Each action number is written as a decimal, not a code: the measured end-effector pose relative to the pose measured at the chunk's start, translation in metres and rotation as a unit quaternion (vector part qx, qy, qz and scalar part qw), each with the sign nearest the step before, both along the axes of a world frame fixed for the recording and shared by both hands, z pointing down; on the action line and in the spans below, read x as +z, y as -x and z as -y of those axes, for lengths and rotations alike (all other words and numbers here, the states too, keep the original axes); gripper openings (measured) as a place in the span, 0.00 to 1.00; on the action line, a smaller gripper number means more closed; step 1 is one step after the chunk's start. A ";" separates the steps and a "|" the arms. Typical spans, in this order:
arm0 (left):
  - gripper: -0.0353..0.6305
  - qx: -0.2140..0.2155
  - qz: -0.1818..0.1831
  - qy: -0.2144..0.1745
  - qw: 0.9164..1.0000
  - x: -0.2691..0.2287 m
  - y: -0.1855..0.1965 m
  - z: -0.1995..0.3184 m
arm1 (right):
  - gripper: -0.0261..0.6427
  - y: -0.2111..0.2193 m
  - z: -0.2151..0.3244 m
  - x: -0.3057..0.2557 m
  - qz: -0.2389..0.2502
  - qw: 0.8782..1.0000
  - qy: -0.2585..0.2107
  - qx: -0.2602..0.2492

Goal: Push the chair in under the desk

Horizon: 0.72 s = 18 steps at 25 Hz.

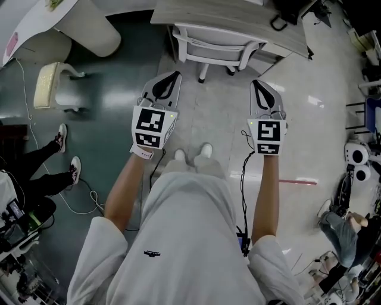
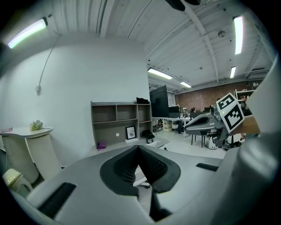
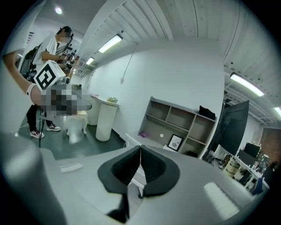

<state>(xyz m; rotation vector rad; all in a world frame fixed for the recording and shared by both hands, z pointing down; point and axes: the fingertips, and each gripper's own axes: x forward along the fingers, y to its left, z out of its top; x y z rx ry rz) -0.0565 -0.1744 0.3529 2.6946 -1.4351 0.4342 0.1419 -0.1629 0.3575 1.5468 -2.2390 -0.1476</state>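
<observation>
In the head view a white chair (image 1: 217,47) stands at the top, its seat tucked beneath the light wooden desk (image 1: 238,18). My left gripper (image 1: 174,75) hangs in the air below and left of the chair, shut with nothing in it. My right gripper (image 1: 255,83) is level with it on the right, also shut and empty. Neither touches the chair. The left gripper view shows the dark pads (image 2: 149,165) pressed together. In the right gripper view the jaws (image 3: 140,147) meet in front of the chair's back (image 3: 128,139) and a shelf unit (image 3: 184,123).
A cream stool (image 1: 53,83) and a round white pedestal (image 1: 89,27) stand at the left. A seated person's shoes (image 1: 68,155) and a floor cable (image 1: 77,196) lie left of me. Machines (image 1: 357,158) crowd the right edge. A red strip (image 1: 297,181) lies on the floor.
</observation>
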 end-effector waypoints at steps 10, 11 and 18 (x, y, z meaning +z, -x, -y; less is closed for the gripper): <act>0.06 -0.032 -0.067 -0.003 0.997 -0.021 0.025 -0.064 | 0.06 0.015 -0.063 -0.014 0.060 0.998 -0.021 0.010; 0.06 -0.032 -0.068 -0.004 0.997 -0.023 0.026 -0.068 | 0.06 0.016 -0.068 -0.017 0.066 0.997 -0.025 0.013; 0.06 -0.036 -0.087 -0.020 0.995 -0.040 0.026 -0.087 | 0.06 0.016 -0.093 -0.034 0.102 0.993 -0.054 0.026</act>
